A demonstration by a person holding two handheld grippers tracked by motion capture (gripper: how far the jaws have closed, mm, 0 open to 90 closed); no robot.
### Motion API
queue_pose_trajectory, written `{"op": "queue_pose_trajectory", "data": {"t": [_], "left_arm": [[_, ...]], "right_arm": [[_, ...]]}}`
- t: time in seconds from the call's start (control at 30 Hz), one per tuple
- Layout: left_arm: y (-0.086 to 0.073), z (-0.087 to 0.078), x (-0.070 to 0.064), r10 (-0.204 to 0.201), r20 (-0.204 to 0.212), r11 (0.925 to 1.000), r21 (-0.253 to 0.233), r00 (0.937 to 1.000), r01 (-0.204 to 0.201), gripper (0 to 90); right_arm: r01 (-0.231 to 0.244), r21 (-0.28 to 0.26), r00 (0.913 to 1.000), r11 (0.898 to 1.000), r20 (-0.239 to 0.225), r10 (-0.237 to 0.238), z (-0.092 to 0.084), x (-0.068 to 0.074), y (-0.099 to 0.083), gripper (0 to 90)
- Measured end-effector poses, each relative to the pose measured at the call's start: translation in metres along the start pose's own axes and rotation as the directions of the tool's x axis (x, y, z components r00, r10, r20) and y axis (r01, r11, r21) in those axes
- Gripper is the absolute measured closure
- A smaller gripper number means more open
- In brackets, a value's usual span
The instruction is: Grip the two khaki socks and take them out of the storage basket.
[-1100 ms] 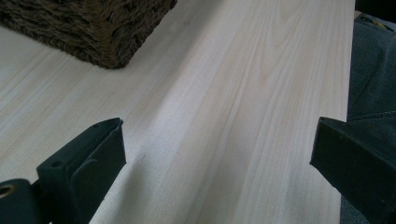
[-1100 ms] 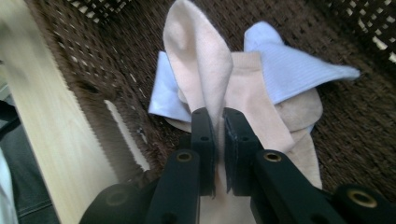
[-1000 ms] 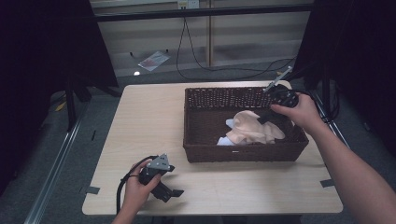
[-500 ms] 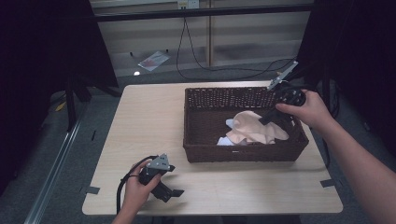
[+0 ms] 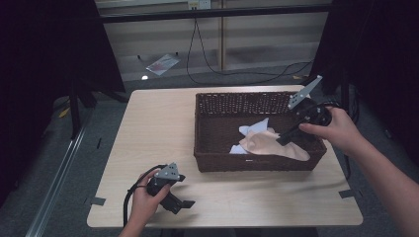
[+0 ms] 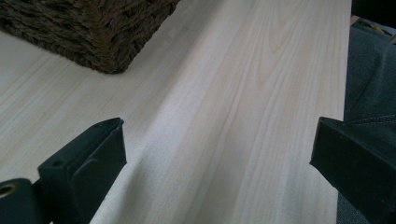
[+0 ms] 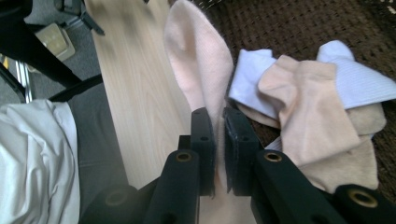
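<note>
1. The right gripper (image 7: 218, 140) has its two black jaws pressed together on a pale pink sock (image 7: 198, 65), the cloth pinched between them near one end and the rest reaching straight away along the line of the jaws.
2. From above, that same right gripper (image 5: 286, 136) sits inside the brown woven basket (image 5: 212, 106) at its right-hand end, tilted down toward the pile; the pinched sock (image 5: 269, 143) lies lengthwise across the basket floor, running from the jaws toward the basket's middle.
3. Just beside the held sock rest a second peach-coloured sock (image 7: 313, 107) and a white sock (image 7: 250, 70); they overlap each other and appear to lie apart from the jaws.
4. The left gripper (image 5: 180, 202) rests on the wooden table (image 5: 158, 128) near its front edge, well apart from the basket, jaws wide apart and holding nothing; its own view looks past them at bare tabletop and a corner of the basket (image 6: 93, 32).
5. Judgement: the right hand (image 5: 336, 131) is far nearer the socks, so any lift would likely be upward and rightward, drawing the sock out along its length.
</note>
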State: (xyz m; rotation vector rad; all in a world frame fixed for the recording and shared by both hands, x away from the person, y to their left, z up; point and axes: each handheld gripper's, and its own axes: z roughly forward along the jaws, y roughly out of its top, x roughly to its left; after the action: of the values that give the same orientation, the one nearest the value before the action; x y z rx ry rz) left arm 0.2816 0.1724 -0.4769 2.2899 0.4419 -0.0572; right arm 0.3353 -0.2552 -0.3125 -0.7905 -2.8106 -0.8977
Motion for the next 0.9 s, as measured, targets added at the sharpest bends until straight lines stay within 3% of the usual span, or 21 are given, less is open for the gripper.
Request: {"op": "queue_pose_trajectory", "data": {"t": [0.27, 0.9], "left_arm": [[0.000, -0.001, 0.000, 0.007, -0.005, 0.9999, 0.015, 1.0000, -0.006, 3.2], [0.000, -0.001, 0.001, 0.005, 0.002, 0.9998, 0.020, 1.0000, -0.006, 3.2]], "right_arm": [[0.024, 0.003, 0.9994, 1.000, -0.026, -0.024, 0.007, 0.013, -0.010, 83.8], [0.066, 0.070, 0.9975, 0.995, -0.028, -0.065, 0.042, 0.017, -0.031, 83.5]]}}
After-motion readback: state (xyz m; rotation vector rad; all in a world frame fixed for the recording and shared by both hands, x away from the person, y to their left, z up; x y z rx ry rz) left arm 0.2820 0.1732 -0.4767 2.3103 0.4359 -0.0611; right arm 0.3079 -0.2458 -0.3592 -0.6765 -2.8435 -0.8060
